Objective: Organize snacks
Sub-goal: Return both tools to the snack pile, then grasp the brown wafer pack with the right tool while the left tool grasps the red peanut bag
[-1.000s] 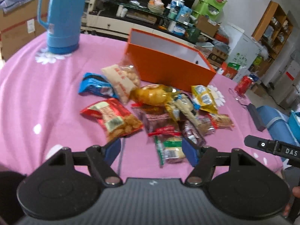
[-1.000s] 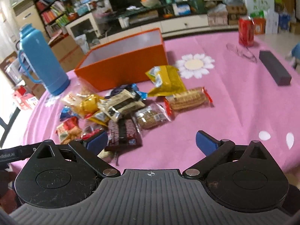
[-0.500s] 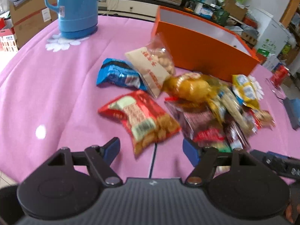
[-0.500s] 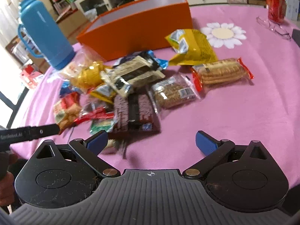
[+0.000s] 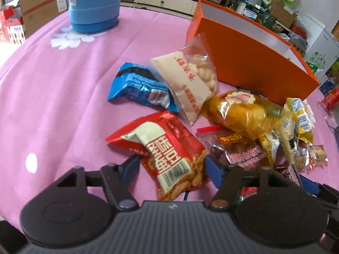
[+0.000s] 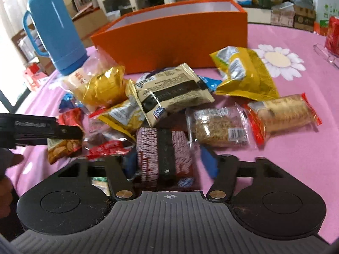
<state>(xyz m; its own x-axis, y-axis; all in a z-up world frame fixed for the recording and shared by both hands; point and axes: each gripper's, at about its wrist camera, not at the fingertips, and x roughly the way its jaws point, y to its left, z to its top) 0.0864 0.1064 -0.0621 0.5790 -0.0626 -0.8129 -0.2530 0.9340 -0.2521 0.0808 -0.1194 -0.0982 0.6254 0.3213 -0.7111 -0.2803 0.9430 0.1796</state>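
Note:
A pile of snack packets lies on the pink tablecloth in front of an open orange box (image 5: pixel 250 59) (image 6: pixel 169 36). My left gripper (image 5: pixel 170 167) is open, its blue fingers on either side of the near end of a red snack bag (image 5: pixel 167 150). My right gripper (image 6: pixel 169 164) is open, its fingers either side of a dark red chocolate packet (image 6: pixel 165 154). A blue packet (image 5: pixel 139 86), a cream peanut bag (image 5: pixel 188 82) and a yellow bag (image 5: pixel 241 112) lie beyond the red bag.
A blue thermos (image 5: pixel 93 2) (image 6: pixel 55 25) stands at the back left. A yellow foil bag (image 6: pixel 243 72), an oat bar (image 6: pixel 216 127) and a cracker pack (image 6: pixel 281 112) lie to the right. A red can (image 6: pixel 332 33) and glasses stand at the far right.
Both grippers moved forward and down to the pile. The left now straddles the red bag, the right straddles the dark red packet. Both stayed open.

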